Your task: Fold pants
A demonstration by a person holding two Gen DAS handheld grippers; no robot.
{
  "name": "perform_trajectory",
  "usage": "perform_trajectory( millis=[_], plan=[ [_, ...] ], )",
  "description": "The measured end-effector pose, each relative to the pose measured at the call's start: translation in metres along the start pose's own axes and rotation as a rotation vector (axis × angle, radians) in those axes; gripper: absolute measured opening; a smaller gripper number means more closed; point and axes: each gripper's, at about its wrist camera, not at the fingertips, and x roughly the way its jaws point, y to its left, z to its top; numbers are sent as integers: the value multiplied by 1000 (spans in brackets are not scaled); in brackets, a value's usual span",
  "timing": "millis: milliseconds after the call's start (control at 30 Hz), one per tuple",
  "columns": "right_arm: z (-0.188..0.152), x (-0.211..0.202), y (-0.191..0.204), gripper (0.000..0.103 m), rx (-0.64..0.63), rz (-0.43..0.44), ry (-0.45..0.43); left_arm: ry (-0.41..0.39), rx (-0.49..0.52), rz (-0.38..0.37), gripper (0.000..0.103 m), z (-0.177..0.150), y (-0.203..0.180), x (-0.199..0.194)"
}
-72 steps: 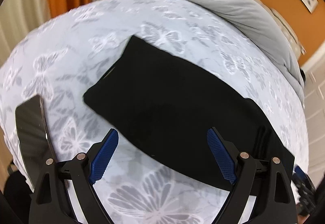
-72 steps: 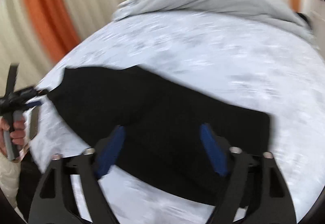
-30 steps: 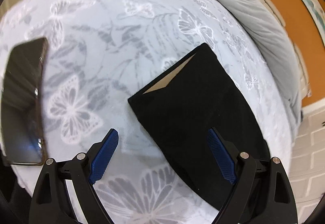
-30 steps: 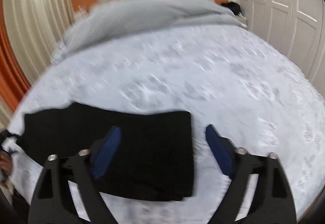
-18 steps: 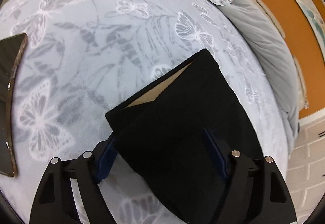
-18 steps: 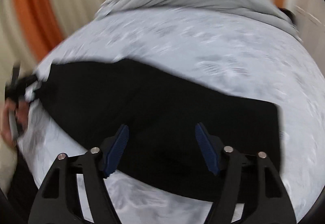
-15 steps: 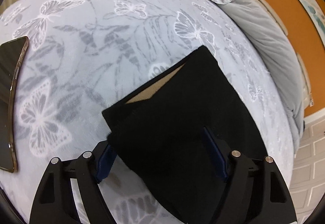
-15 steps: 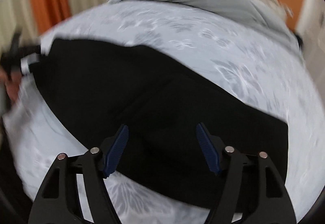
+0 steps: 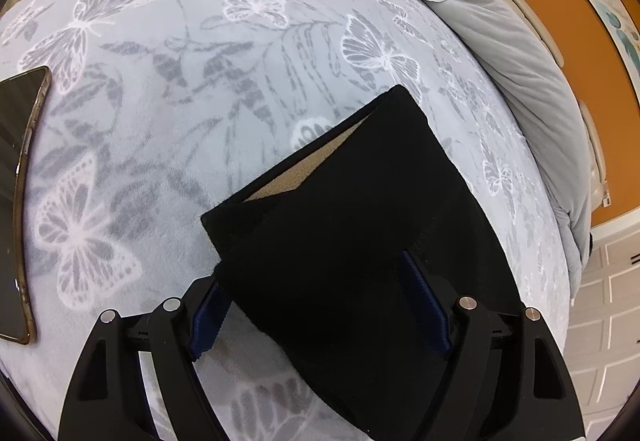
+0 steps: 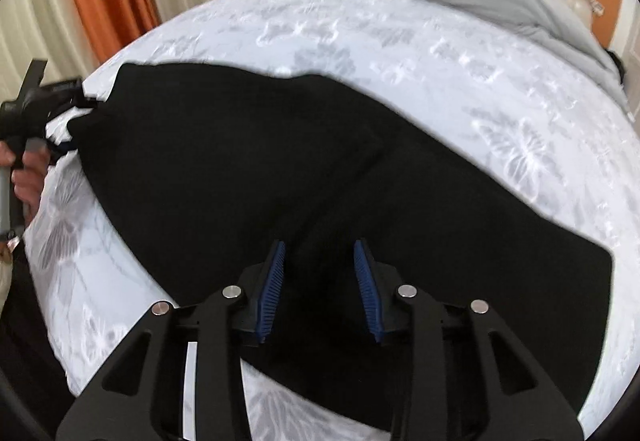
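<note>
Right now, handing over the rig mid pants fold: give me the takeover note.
Left gripper: jaws wide, just closed a little, straddling a corner at one end of the pants; no clear pinch.
Right gripper: jaws narrow, just closing, at the near long edge about mid-length; cloth between the pads, grip not confirmed.
Pants: one long black strip flat on the bed blanket; phone on the blanket, clear of them.
Done: lying as a single strip. Left: secure both grips, then probably fold end over end.

Matt black cloth pants (image 9: 360,241) lie on a fleecy blanket (image 9: 180,101) beside a glossy phone (image 9: 16,161).
</note>
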Motion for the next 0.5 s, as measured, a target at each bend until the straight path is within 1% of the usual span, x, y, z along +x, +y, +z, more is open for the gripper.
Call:
perform_trajectory(
  millis=[100,133,167,200,233,267,300,333,367,400,433,500],
  plan=[
    [-3,-4,3,35,-11,13,10,8,1,-11,77,2,2,0],
    [-4,-10,2,35,5,42,-9,9,-2,-14,77,2,3,0],
    [-4,-13,2,35,13,50,-26,10,-5,-16,77,3,4,0],
    [-3,-13,2,35,13,35,-36,11,-7,-18,77,3,4,0],
    [-2,-8,1,35,9,-2,-29,11,-8,-17,77,2,4,0],
    [-1,0,-2,33,10,-15,-14,10,-8,-15,77,1,5,-1],
    [-1,6,-4,24,22,-6,-1,7,-4,-9,77,1,4,-1],
    [2,9,-7,18,48,6,-6,8,-3,-10,77,1,5,-1],
    [6,7,-7,10,67,23,-20,6,1,-5,77,2,4,0],
    [10,2,-7,10,78,31,-42,4,5,-2,77,1,4,-1],
    [18,-8,-6,10,98,51,-99,4,6,-2,77,1,4,-1],
    [27,-20,-4,9,134,149,-161,2,-5,-3,77,1,4,-1]
  ],
)
